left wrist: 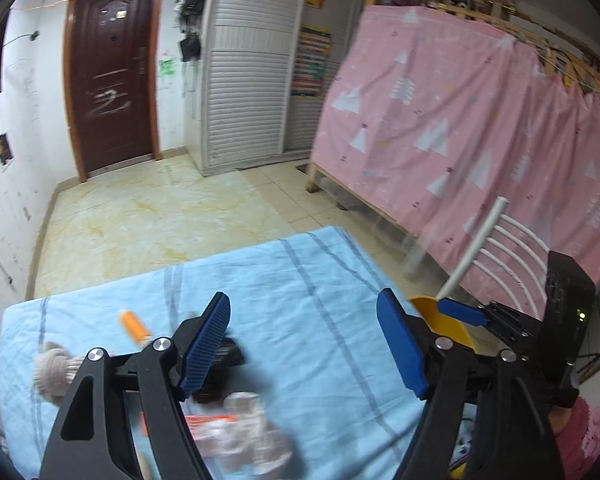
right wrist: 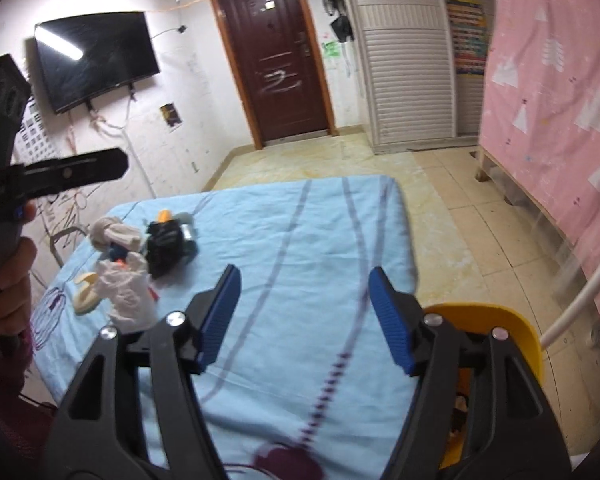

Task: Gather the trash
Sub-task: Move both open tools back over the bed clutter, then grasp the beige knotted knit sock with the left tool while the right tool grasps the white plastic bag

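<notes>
1. The left gripper [left wrist: 304, 344] is hovering over a table covered with a light blue cloth [left wrist: 320, 280]; its blue fingers are standing wide apart with nothing between them.
2. The right gripper [right wrist: 304, 320] is also hanging above the blue cloth [right wrist: 300, 240], its jaws parted and gripping nothing.
3. The trash is lying in a loose heap on the left part of the table, well apart from the right gripper.
4. In the right wrist view the heap is showing a black crumpled bag [right wrist: 166, 246], a white crumpled wrapper [right wrist: 126, 294], a knotted beige cloth [right wrist: 114, 234] and a pale yellow curved peel [right wrist: 85, 294] at the table's left edge.
5. In the left wrist view a small orange bottle [left wrist: 134, 324] is lying on the cloth just left of the left finger, the beige cloth [left wrist: 54, 368] farther left, and a clear crumpled wrapper [left wrist: 244, 432] is sitting low in the frame beneath the gripper.
6. A yellow bin [right wrist: 496, 320] is sitting at the table's right edge, just beside the right gripper's right finger; what is lying inside it is too dark to tell.
7. A white chair back [left wrist: 500, 248] is standing beyond the bin, in front of a pink curtain [left wrist: 460, 120].
</notes>
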